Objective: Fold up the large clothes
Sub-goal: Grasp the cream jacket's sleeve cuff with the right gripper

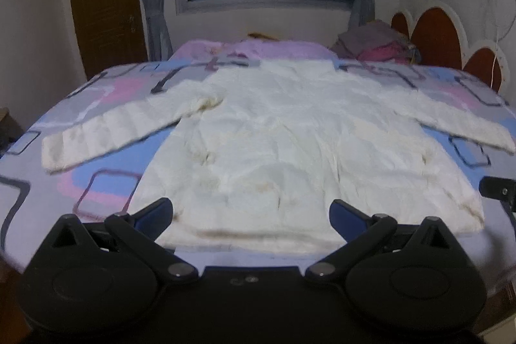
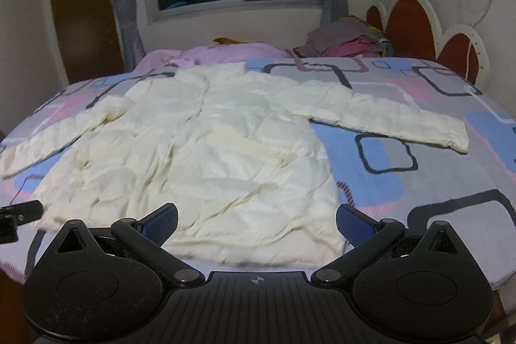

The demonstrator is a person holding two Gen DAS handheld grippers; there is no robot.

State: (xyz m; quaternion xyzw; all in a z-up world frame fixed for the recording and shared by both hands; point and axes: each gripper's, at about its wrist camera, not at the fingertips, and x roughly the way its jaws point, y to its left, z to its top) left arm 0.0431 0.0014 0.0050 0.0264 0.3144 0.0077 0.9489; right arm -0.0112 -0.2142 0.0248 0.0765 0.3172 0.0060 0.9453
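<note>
Spread flat across the middle of the bed (image 1: 96,182), a cream quilted jacket (image 1: 290,134), hem toward the near edge, collar toward the far edge where pink bedding (image 1: 274,49) lies. Both sleeves stretched out sideways, one toward the left edge (image 1: 106,134), one toward the right edge (image 2: 387,121). Left gripper (image 1: 251,211) poised above the hem, fingers spread wide and empty; right gripper (image 2: 256,220) likewise wide and empty, over the hem nearer its right corner. Nothing folded yet, by the look of it, so probably the opening step: taking hold for a first fold. Best to pinch the padded fabric at the hem corner and at a sleeve or shoulder on the same side, catching both layers, since slippery puffy cloth likely slides out of a shallow bite. Worth lifting low and carrying the side straight across, keeping the edge taut between the grips to avoid bunching. Heap of other clothes (image 2: 342,37) at the far right corner, well apart, no obstacle.
</note>
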